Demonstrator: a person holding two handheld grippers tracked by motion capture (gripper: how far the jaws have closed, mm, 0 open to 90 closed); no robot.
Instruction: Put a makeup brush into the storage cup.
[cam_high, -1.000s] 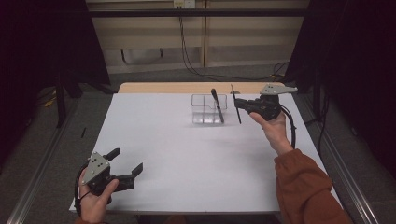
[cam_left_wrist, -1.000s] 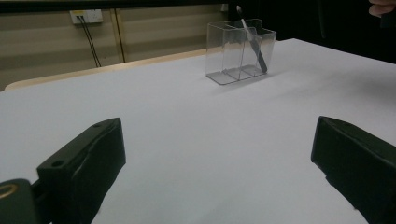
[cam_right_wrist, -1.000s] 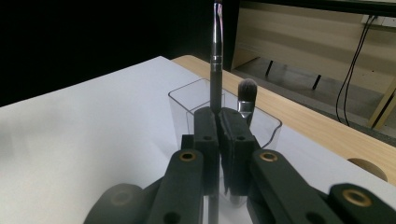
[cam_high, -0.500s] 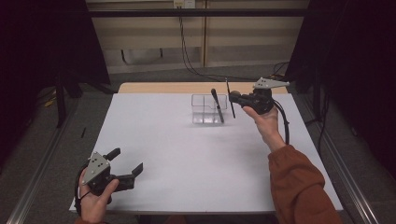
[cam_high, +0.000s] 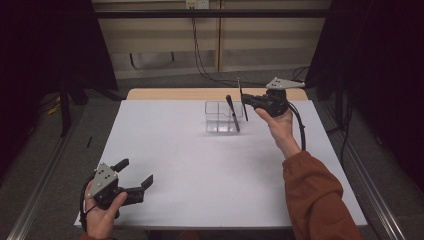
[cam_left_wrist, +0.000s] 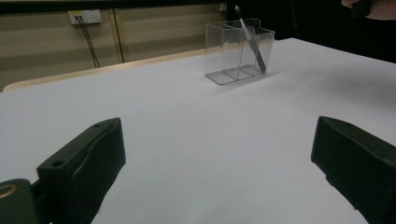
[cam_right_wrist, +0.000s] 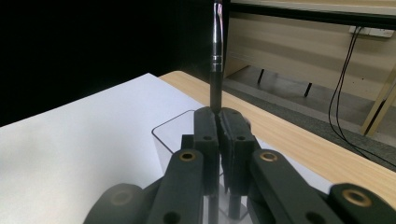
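Right gripper (cam_high: 246, 100) clamps slim pen (cam_high: 242, 100) upright, just above clear organizer (cam_high: 218, 117).
Keep pen vertical, lower into the compartment under the jaws; left gripper (cam_high: 134, 173) jaws wide, idle on counter (cam_high: 200, 165).

The right tool (cam_high: 245, 100) holds a thin dark pen (cam_high: 242, 102) upright beside the clear holder (cam_high: 217, 120).

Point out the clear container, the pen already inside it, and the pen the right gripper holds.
clear container (cam_high: 216, 120): high view, front wall.
pen in container (cam_left_wrist: 254, 46): left gripper view, mid-barrel.
held pen (cam_right_wrist: 215, 60): right gripper view, barrel above the jaws.
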